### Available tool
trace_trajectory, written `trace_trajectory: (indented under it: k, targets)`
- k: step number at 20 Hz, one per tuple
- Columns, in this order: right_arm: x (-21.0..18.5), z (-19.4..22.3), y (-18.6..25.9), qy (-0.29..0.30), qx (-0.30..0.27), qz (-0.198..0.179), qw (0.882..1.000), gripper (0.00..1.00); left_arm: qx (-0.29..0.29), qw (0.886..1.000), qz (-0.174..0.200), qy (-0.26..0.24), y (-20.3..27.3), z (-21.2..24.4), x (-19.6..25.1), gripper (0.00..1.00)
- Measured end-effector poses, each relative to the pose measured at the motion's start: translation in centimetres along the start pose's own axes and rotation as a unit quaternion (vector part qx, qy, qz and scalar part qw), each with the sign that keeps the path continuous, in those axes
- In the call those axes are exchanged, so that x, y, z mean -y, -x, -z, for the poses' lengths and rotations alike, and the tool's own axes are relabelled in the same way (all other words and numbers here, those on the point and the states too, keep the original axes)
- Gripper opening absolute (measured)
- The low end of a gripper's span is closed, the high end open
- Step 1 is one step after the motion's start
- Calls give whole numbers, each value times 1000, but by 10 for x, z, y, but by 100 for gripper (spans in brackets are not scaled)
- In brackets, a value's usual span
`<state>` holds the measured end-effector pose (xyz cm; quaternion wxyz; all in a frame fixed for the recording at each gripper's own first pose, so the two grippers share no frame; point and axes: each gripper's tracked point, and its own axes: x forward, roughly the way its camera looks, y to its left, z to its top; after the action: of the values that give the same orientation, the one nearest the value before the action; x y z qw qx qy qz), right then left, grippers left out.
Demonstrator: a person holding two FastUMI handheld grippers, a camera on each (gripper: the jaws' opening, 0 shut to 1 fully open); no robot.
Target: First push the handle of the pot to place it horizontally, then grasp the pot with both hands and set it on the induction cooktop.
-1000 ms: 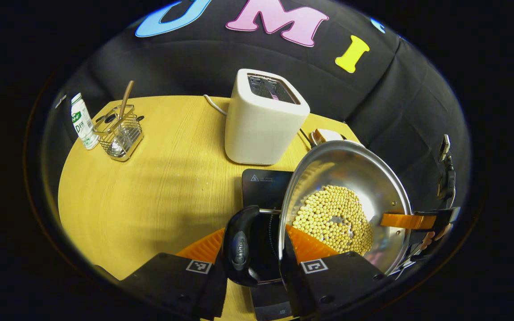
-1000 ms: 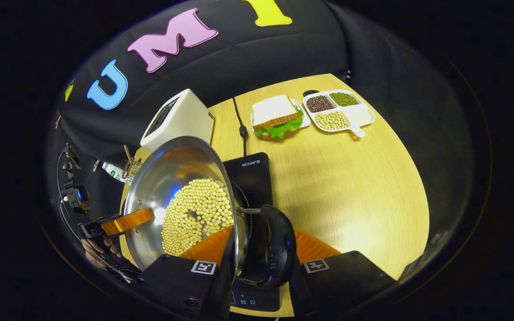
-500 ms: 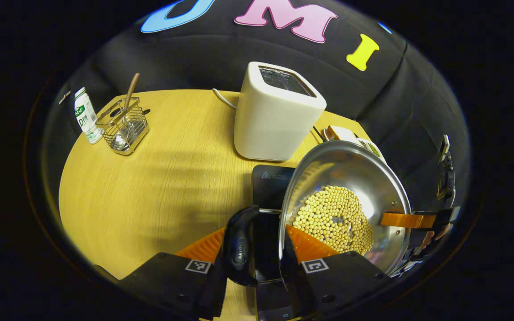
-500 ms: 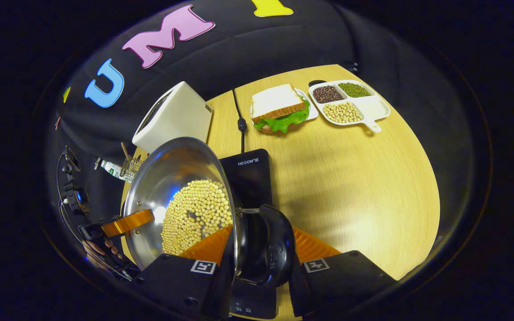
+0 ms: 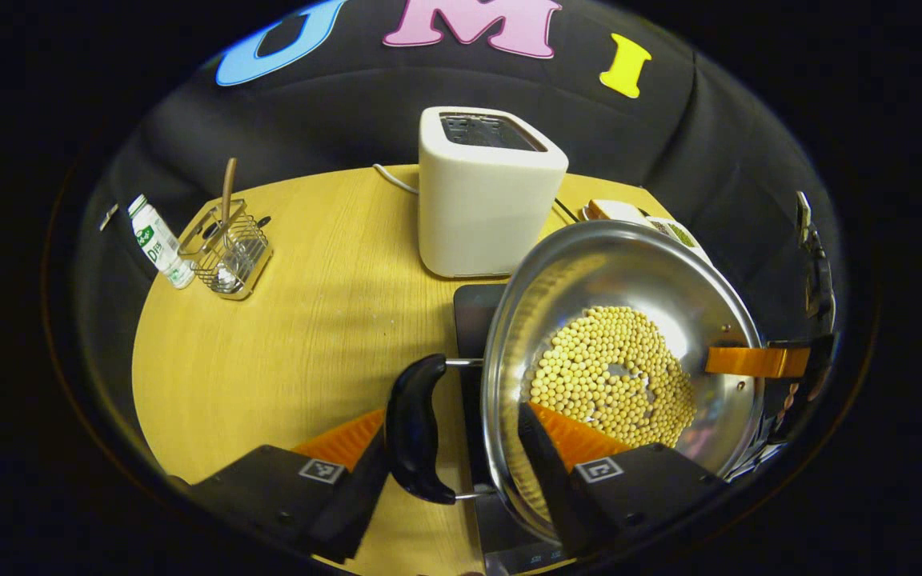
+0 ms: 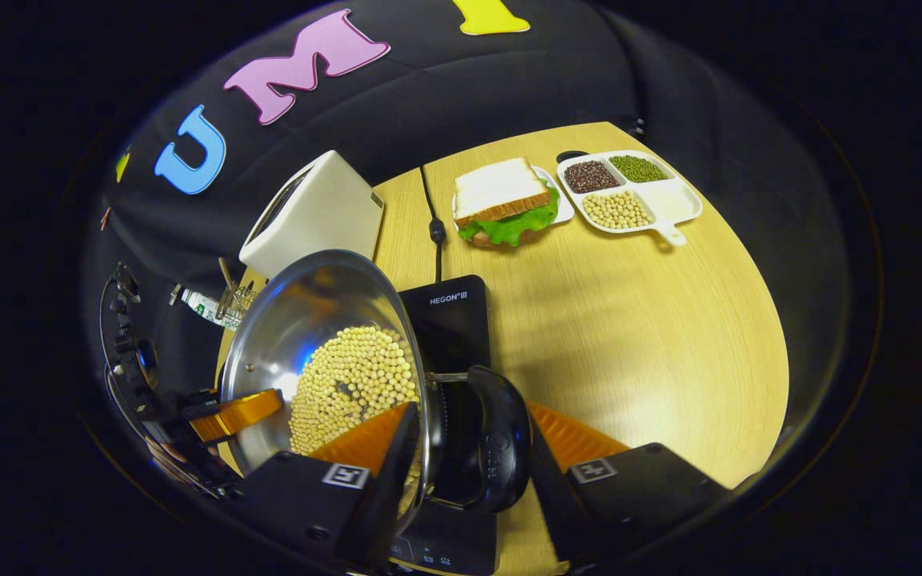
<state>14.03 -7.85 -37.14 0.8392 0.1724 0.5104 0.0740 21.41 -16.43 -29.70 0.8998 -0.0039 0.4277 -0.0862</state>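
A steel pot point(image 5: 629, 272) with pale beans in it sits over the black induction cooktop point(image 5: 471, 316). Its black loop handle point(image 5: 413, 428) lies between the fingers of my left gripper point(image 5: 454, 424). One finger stands beside that handle and the other is inside the pot, away from the rim, so the gripper is open. In the right gripper view the pot point(image 6: 309, 312) has its other black handle point(image 6: 497, 440) inside my right gripper point(image 6: 471, 416), whose fingers are spread slightly off the rim and handle. The cooktop point(image 6: 449, 320) shows beyond it. Each gripper shows across the pot in the other's view.
A white toaster point(image 5: 489, 192) stands just behind the cooktop. A wire caddy point(image 5: 229, 248) and a bottle point(image 5: 155, 240) sit at the table's far left. A sandwich plate point(image 6: 509, 200) and a divided tray of beans point(image 6: 629, 192) lie far right, a power cord point(image 6: 431, 224) between.
Both grippers have spread their fingers off the pot's handles, the left one more widely. The pot has sunk a little onto the cooktop.
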Motion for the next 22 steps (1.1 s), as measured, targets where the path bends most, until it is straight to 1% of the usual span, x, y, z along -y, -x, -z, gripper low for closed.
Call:
trace_trajectory:
  k: [1,2,5,7,9,10,12,14,16,20,22]
  targets:
    - [0,-5,5,-4,11,-2,1000,99,6,1000,4,8,6,-2,3,97]
    - [0,-11,10,-8,23,-4,1000,100,14,1000,5,19,11,-5,5,98]
    - [0,-25,28,-14,51,-10,999,99,40,998,0,43,34,-8,2,96]
    - [6,-33,43,11,78,0,997,99,65,996,-9,53,58,-14,-4,96]
    - [7,-42,63,59,120,11,991,99,103,992,-33,64,83,-22,-16,96]
    - [8,-46,74,89,139,19,986,99,119,990,-43,66,98,-25,-20,96]
    - [11,-58,97,134,192,45,971,99,151,985,-67,54,133,-25,-28,96]
    - [-3,-72,129,158,249,44,954,99,195,975,-92,45,166,-28,-34,96]
    - [-17,-78,161,166,296,39,940,99,237,965,-102,45,202,-29,-31,95]
    - [-44,-80,217,147,362,24,920,99,321,938,-125,36,274,-35,-34,95]
    - [-49,-87,254,147,408,37,900,98,351,925,-143,23,307,-36,-38,95]
